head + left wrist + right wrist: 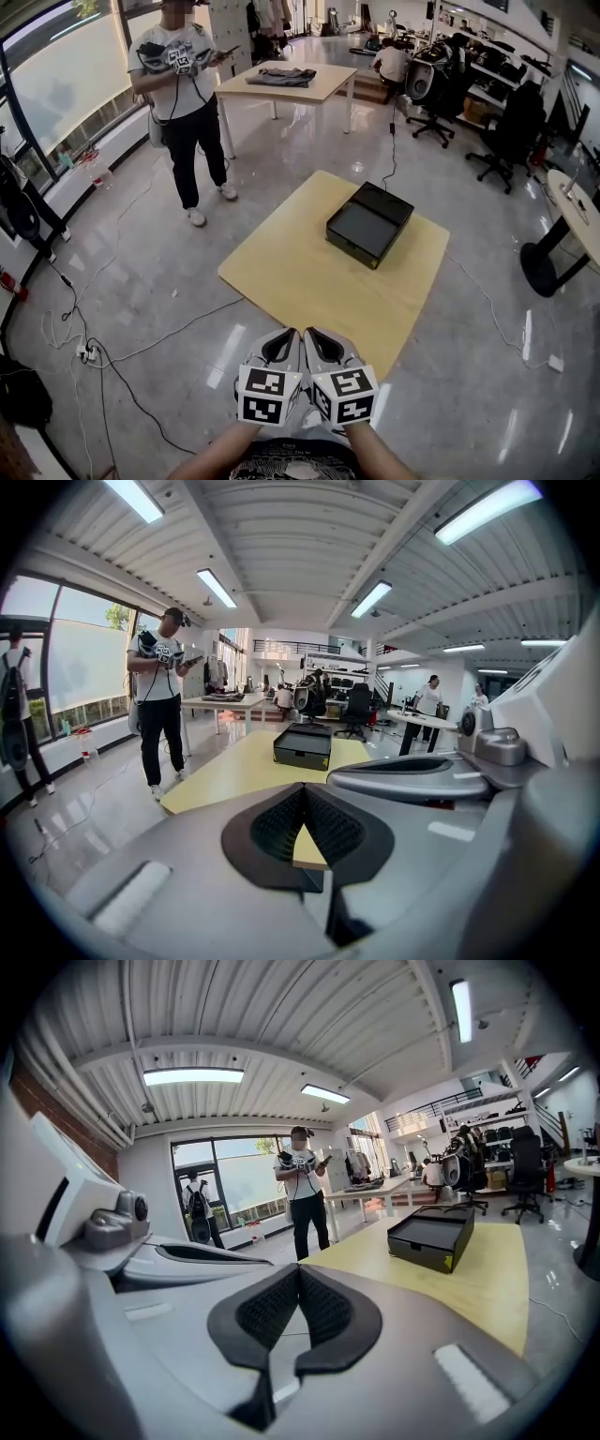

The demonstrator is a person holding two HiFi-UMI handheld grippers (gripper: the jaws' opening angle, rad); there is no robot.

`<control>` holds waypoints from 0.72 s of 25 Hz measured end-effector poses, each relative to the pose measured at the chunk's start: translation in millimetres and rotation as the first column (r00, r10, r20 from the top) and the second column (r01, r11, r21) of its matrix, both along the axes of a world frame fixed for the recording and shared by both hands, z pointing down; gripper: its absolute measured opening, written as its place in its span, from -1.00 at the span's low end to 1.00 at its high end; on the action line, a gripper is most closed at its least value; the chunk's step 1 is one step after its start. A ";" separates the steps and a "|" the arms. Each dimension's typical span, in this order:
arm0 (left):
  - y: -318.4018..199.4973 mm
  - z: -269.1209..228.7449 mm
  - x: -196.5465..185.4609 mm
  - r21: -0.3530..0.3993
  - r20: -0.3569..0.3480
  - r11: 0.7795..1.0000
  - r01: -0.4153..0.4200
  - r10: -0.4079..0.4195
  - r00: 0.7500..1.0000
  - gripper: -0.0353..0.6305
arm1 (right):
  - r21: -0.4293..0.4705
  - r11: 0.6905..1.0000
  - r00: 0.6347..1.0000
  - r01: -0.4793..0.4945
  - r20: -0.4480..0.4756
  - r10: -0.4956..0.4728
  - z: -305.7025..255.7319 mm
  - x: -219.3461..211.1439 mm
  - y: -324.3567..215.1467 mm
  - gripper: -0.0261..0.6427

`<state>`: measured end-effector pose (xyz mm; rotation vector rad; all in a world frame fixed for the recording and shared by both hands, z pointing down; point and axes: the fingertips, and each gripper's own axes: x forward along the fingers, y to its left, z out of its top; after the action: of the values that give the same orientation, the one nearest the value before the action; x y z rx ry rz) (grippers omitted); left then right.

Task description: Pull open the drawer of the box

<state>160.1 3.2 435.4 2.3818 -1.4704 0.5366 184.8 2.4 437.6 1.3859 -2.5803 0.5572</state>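
Ahead of both hand-held grippers and well apart from them, the box [368, 223] sits on the far part of the tabletop [281, 277]. It is set at an angle, somewhat to the right of the pair. The left hand-held gripper [303, 803] has its jaws together at the tips with nothing between them. The right hand-held gripper [298, 1283] is likewise closed and empty. Both are held side by side, short of the tabletop's near edge.

Assessment: the task is not begun. The drawer [419, 1251] appears flush with the box's side face nearest the grippers. A small notch [412, 1246] there may be the pull, but it is too small to confirm.

Recommended method: bring one gripper forward, part its jaws before arrival, and engage the pull squarely. Draw straight back along the drawer's travel, not across the angle of the box. The box looks light and the tabletop smooth, so it may slide. The other gripper pressing down on the top would guard against that.

Materials: the box is a low, flat, matte black rectangle with a recessed top and a yellowish mark [451, 1262] on one lower corner. The tabletop is pale, wood-toned and smooth, with rounded corners. The jaw pads [277, 822] are black and ribbed, set in smooth grey bodies.
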 end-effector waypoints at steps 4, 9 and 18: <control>-18.0 -3.8 23.5 0.018 0.013 1.000 -0.003 0.002 1.000 -0.84 | 0.010 1.000 1.000 0.001 0.000 -0.001 -4.4 24.2 -16.4 -0.91; -51.7 -3.3 31.1 0.008 -0.004 1.000 0.001 -0.001 1.000 -0.84 | -0.002 1.000 1.000 0.003 -0.011 -0.003 -1.8 31.6 -51.2 -0.91; -168.6 38.4 6.6 -0.016 -0.024 0.999 -0.046 0.045 0.999 -0.84 | -0.024 0.999 0.998 -0.034 -0.056 0.033 38.4 6.9 -165.0 -0.90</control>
<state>166.7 -165.4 473.8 2.4060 -1.3997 0.5278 191.7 -162.6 476.1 1.4183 -2.5027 0.5455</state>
